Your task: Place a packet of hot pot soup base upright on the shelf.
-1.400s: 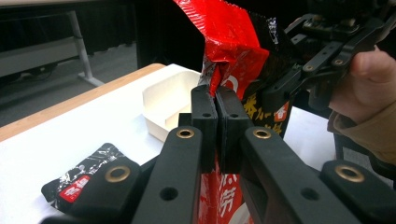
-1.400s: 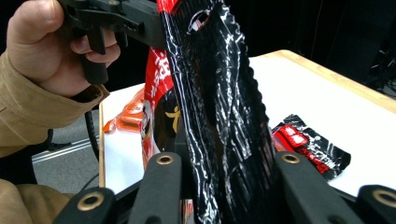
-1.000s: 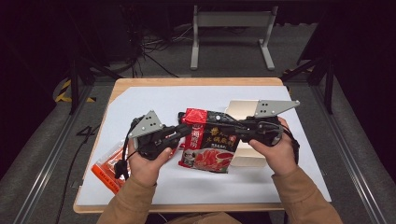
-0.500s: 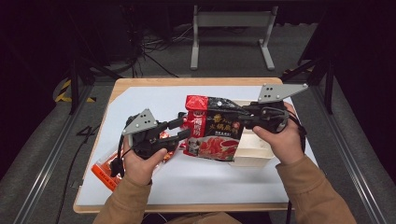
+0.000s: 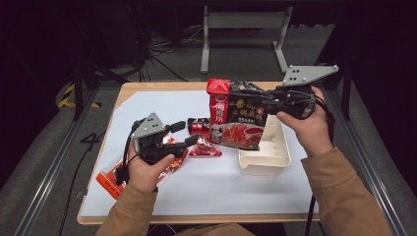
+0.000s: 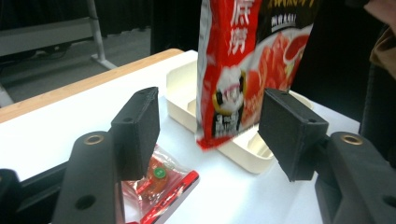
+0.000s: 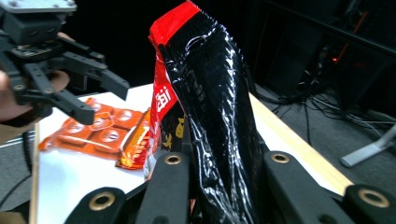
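A large red and black food bag (image 5: 238,118) hangs upright in the air above the left end of a white tray (image 5: 265,164). My right gripper (image 5: 261,101) is shut on the bag's right side; in the right gripper view its jaws (image 7: 224,177) clamp the crinkled black bag (image 7: 205,93). My left gripper (image 5: 181,133) sits low, left of the bag. Its jaws have just been opening and nothing is between them. In the left gripper view the open left gripper (image 6: 210,114) faces the bag (image 6: 243,70) and the tray (image 6: 180,88) beyond.
Two small red sachets (image 5: 199,125) (image 5: 205,148) lie on the white mat (image 5: 221,191) between the grippers. An orange multi-pack (image 5: 110,179) lies under my left hand. The wooden table edge (image 5: 147,88) rings the mat, with dark floor and a metal stand (image 5: 243,22) behind.
The left gripper opened, let go of the bag's left edge and drew back left. The right gripper lifted the bag up and to the right, over the tray.
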Tool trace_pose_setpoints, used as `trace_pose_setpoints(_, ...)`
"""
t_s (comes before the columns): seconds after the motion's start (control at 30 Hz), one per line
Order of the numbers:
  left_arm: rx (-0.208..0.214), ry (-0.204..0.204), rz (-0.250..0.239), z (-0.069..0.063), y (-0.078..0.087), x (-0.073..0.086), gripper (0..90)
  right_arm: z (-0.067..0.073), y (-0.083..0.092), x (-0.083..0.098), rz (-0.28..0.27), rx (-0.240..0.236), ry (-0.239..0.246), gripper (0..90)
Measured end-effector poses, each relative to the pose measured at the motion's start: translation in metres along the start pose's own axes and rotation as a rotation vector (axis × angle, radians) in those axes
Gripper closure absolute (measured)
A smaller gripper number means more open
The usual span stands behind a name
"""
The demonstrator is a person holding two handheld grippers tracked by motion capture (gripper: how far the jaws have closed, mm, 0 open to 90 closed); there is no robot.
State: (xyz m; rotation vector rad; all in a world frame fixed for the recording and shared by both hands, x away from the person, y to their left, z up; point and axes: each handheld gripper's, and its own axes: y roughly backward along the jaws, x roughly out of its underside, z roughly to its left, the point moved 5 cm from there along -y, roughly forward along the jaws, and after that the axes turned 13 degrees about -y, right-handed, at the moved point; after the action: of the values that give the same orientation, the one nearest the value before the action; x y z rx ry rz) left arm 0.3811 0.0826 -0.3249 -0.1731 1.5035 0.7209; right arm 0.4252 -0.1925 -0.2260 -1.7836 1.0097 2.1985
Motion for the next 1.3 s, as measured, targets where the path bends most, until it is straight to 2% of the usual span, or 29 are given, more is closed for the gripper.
trace_pose_setpoints(0.27,-0.01,0.014,0.036,0.007,-0.001,0.009,36.3,-0.024,0.003,-0.005,-0.014,0.051,0.007,77.6)
trace_pose_setpoints(0.5,-0.018,0.018,0.045,0.009,-0.002,0.011,35.7,-0.044,0.003,-0.006,-0.02,0.095,0.045,77.6)
trace_pose_setpoints(0.57,-0.024,0.021,0.046,0.01,-0.002,0.011,35.5,-0.054,0.003,-0.005,-0.02,0.116,0.043,77.5)
trace_pose_setpoints(0.6,-0.024,0.024,0.047,0.01,-0.001,0.011,35.5,-0.054,0.003,-0.005,-0.02,0.116,0.043,77.5)
trace_pose_setpoints(0.83,-0.029,0.028,0.052,0.012,-0.001,0.012,35.3,-0.078,0.003,-0.001,-0.019,0.139,0.005,77.5)
trace_pose_setpoints(1.07,-0.03,0.036,0.059,0.013,-0.003,0.015,35.3,-0.097,0.0,0.002,-0.004,0.17,0.013,77.5)
trace_pose_setpoints(1.3,-0.03,0.033,0.067,0.014,-0.004,0.016,35.2,-0.111,-0.004,0.007,-0.005,0.177,0.011,77.4)
